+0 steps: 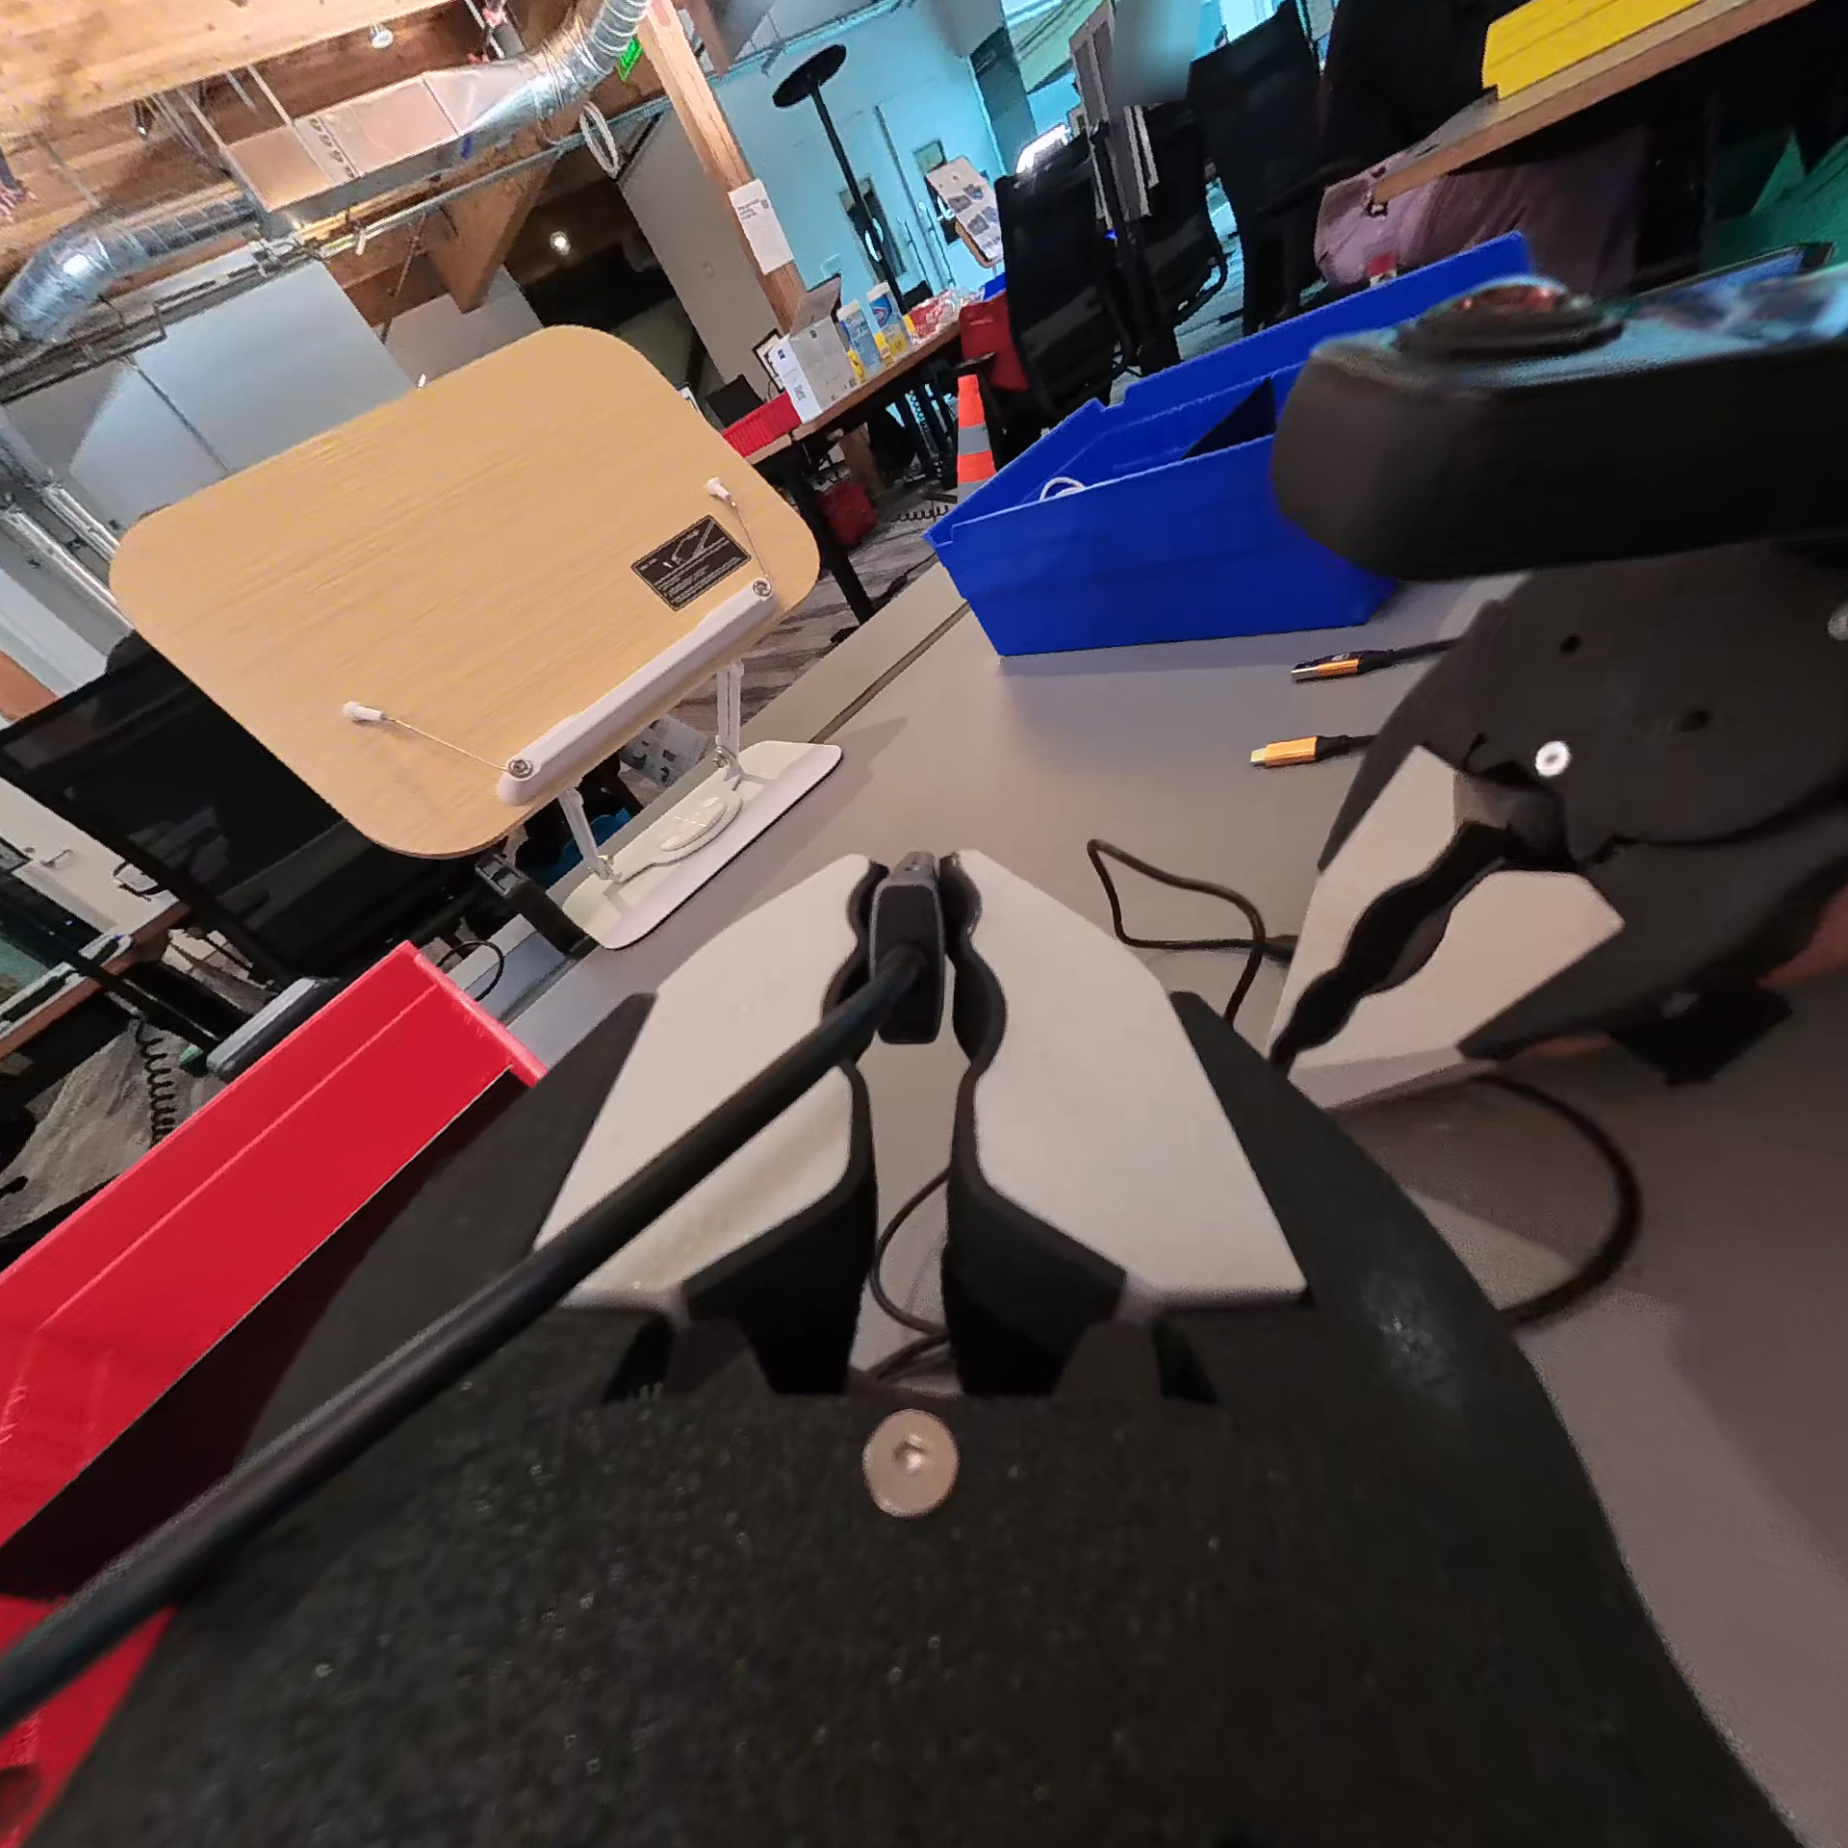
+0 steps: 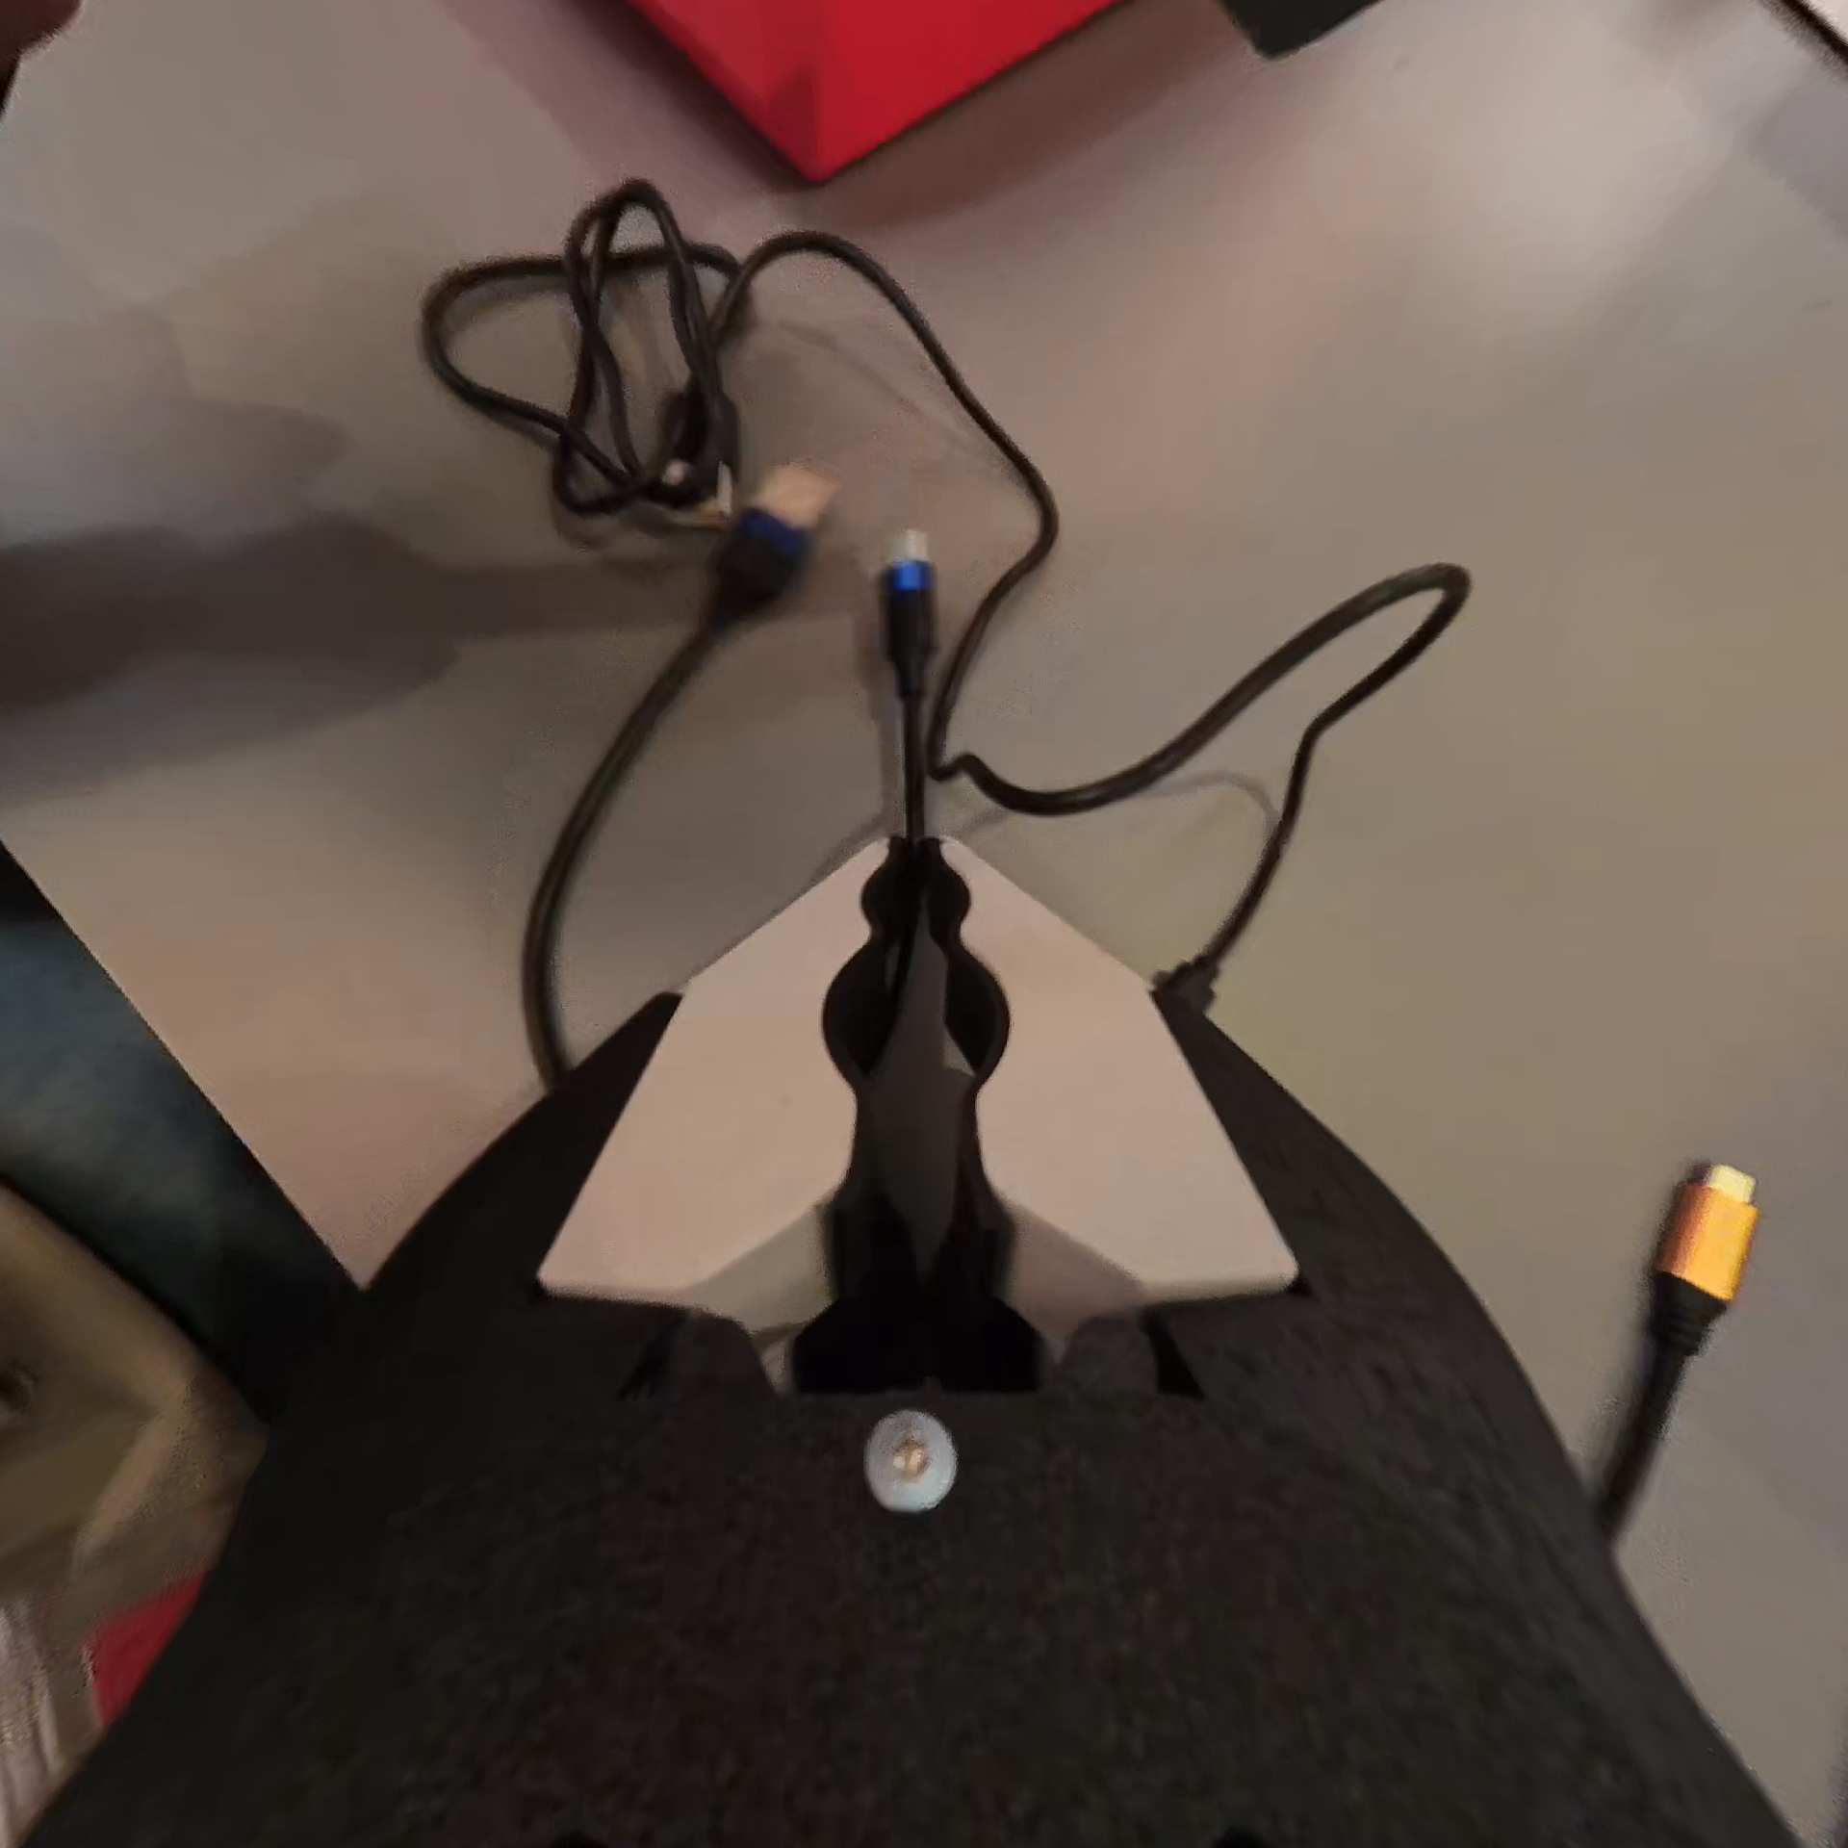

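My left gripper (image 1: 910, 865) is shut on a black plug (image 1: 908, 950); both pads press its sides, and its black cable (image 1: 500, 1290) trails back to the lower left. My right gripper (image 2: 915, 845) is shut on a thin black cable (image 2: 912, 760) just behind its blue-banded small connector (image 2: 903, 580), which sticks out past the fingertips above the grey table (image 2: 1400, 350). A larger plug with a blue band (image 2: 770, 530) lies just left of it beside a tangle of black cable (image 2: 600, 370). The right gripper also shows in the left wrist view (image 1: 1290, 1040), fingers together, pointing down at the table.
A red bin (image 1: 250, 1150) stands at the left and shows at the top of the right wrist view (image 2: 850, 60). A blue bin (image 1: 1150, 540) and a wooden book stand (image 1: 450, 590) stand farther back. Orange-tipped plugs (image 1: 1300, 750) (image 2: 1705, 1240) lie on the table. The grippers' ends are close to 15 cm from one another.
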Action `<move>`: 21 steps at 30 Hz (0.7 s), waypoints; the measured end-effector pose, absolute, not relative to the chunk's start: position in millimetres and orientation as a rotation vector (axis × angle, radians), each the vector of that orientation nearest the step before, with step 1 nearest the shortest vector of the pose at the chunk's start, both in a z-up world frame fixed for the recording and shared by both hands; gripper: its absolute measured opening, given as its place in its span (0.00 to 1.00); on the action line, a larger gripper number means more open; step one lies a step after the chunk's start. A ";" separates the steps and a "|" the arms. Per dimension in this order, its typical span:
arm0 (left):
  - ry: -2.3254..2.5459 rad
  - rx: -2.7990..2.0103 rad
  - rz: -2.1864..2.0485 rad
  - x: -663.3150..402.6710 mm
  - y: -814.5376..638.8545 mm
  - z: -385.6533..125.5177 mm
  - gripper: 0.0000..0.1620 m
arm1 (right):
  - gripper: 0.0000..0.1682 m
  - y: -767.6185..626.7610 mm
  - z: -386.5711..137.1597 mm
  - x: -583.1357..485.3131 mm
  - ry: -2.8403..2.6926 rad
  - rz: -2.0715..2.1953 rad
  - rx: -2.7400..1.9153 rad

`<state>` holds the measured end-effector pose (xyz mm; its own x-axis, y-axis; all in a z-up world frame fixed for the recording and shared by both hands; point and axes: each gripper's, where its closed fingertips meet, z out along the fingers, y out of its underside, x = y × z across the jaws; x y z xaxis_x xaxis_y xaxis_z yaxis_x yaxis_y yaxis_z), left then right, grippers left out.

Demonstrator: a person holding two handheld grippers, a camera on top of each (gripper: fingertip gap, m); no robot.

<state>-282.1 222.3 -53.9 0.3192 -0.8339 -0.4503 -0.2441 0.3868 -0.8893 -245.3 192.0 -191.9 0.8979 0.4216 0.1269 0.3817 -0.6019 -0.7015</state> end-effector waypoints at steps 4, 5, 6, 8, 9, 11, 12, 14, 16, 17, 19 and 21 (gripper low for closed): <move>1.227 -1.156 -0.531 -282.6 224.4 -56.5 0.06 | 0.01 180.0 -158.7 -226.6 -0.681 0.218 -2.207; 1.229 -1.143 -0.530 -282.3 223.8 -56.2 0.06 | 0.01 176.6 -146.5 -219.6 -0.661 0.309 -2.195; 1.235 -1.124 -0.523 -281.5 222.8 -56.1 0.06 | 0.01 169.3 -131.8 -219.9 -0.665 0.477 -2.157; 1.261 -1.062 -0.496 -278.2 218.8 -56.6 0.06 | 0.01 160.0 -103.4 -209.2 -0.601 0.736 -2.075; 1.283 -1.024 -0.475 -276.0 216.2 -57.7 0.06 | 0.01 156.9 -94.2 -200.6 -0.579 0.807 -2.057; 1.330 -0.962 -0.415 -271.1 212.2 -61.7 0.06 | 0.01 152.4 -77.9 -187.7 -0.536 0.904 -2.041; 1.354 -0.928 -0.378 -268.8 210.0 -63.7 0.06 | 0.01 148.2 -70.0 -188.8 -0.521 0.989 -2.046; 1.397 -0.857 -0.298 -264.7 206.2 -67.0 0.06 | 0.01 140.6 -65.1 -198.6 -0.481 1.161 -2.112; 1.432 -0.814 -0.235 -261.2 204.3 -70.1 0.06 | 0.01 132.8 -68.2 -213.8 -0.504 1.260 -2.158; 1.440 -0.792 -0.208 -260.1 203.6 -70.4 0.06 | 0.01 129.7 -72.4 -220.0 -0.518 1.283 -2.182; 1.460 -0.749 -0.143 -259.1 202.7 -71.0 0.06 | 0.01 126.3 -74.9 -229.9 -0.489 1.381 -2.194; 1.470 -0.712 -0.075 -259.4 202.6 -70.7 0.06 | 0.01 125.6 -83.4 -232.0 -0.461 1.408 -2.233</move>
